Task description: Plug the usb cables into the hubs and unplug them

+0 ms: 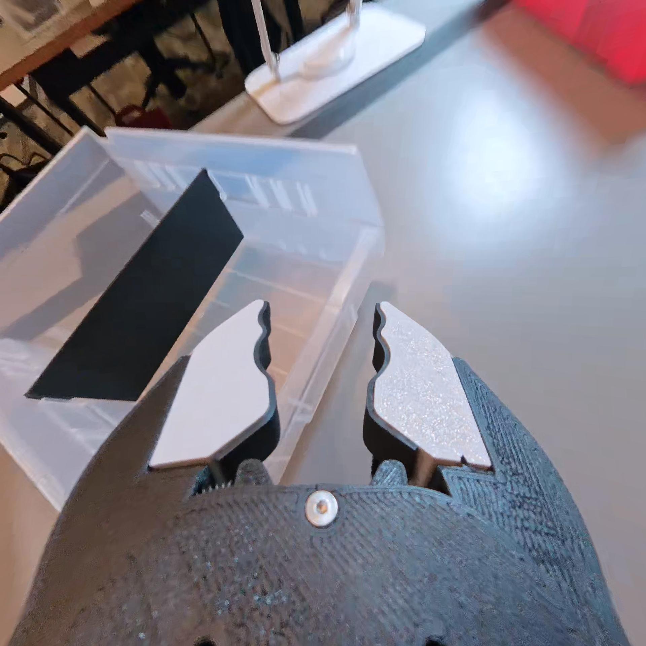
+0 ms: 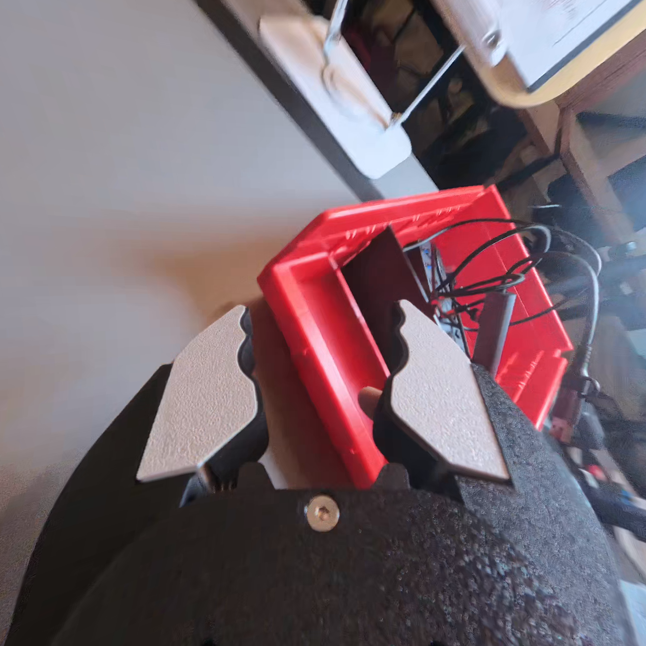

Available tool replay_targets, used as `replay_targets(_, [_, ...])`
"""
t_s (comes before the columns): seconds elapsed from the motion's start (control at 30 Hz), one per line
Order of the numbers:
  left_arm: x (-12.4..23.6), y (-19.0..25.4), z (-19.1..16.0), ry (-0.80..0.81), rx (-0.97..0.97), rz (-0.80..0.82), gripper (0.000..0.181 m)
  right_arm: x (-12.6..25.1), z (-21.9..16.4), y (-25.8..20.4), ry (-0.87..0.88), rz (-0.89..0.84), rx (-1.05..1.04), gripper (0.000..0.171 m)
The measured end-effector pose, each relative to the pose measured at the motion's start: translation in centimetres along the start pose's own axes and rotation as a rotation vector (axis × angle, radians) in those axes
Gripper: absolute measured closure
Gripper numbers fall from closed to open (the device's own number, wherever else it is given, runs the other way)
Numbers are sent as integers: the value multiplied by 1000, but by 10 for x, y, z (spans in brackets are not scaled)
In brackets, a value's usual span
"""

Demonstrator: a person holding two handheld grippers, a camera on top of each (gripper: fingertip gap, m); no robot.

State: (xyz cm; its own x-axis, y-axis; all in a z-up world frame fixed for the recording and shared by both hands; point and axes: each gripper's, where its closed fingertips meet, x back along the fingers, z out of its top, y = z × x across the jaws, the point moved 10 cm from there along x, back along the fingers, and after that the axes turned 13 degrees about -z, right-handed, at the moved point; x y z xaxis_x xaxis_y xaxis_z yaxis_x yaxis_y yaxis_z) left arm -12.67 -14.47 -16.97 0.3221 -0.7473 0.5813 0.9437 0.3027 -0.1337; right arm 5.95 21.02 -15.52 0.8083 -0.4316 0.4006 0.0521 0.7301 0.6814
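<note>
My left gripper [image 1: 321,307] is open and empty above the right end of a clear plastic bin [image 1: 244,153], which holds a slanted black divider [image 1: 140,297]. I see no cable or hub in that bin. My right gripper [image 2: 323,307] is open and empty. The near wall of a red bin [image 2: 349,216] shows between its fingers; contact cannot be told. The red bin holds a black divider [image 2: 377,272], a tangle of thin black cables [image 2: 489,279] and a grey hub [image 2: 496,325] standing on end to the right of the right finger.
A white stand base [image 1: 335,66] with metal rods sits at the table's far edge; it also shows in the right wrist view [image 2: 349,105]. The red bin [image 1: 594,35] is blurred at the far right. Cables trail over the red bin's right side. Both views are motion-blurred. My right fingertips sit around 35 cm from my left ones.
</note>
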Motion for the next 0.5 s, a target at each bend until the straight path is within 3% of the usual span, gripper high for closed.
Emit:
replay_targets(0.1, [-7, -3, -4, -143, -67, -9, 124, -10, -10, -14, -124, 35, 217, 93])
replay_targets(0.3, [-26, -7, -13, -404, -150, -45, 123, -39, -18, -11, -285, 151, 371, 99])
replay_targets(0.37, [-33, -9, -16, -465, -178, -55, 133, -47, -21, -11, -301, 173, 388, 110])
replay_targets(0.47, [-40, -11, -19, -477, -260, -31, 147, -52, -24, -11, -292, 191, 390, 140])
replay_targets(0.5, [-41, -11, -19, -469, -279, -17, 148, -52, -24, -12, -282, 187, 395, 140])
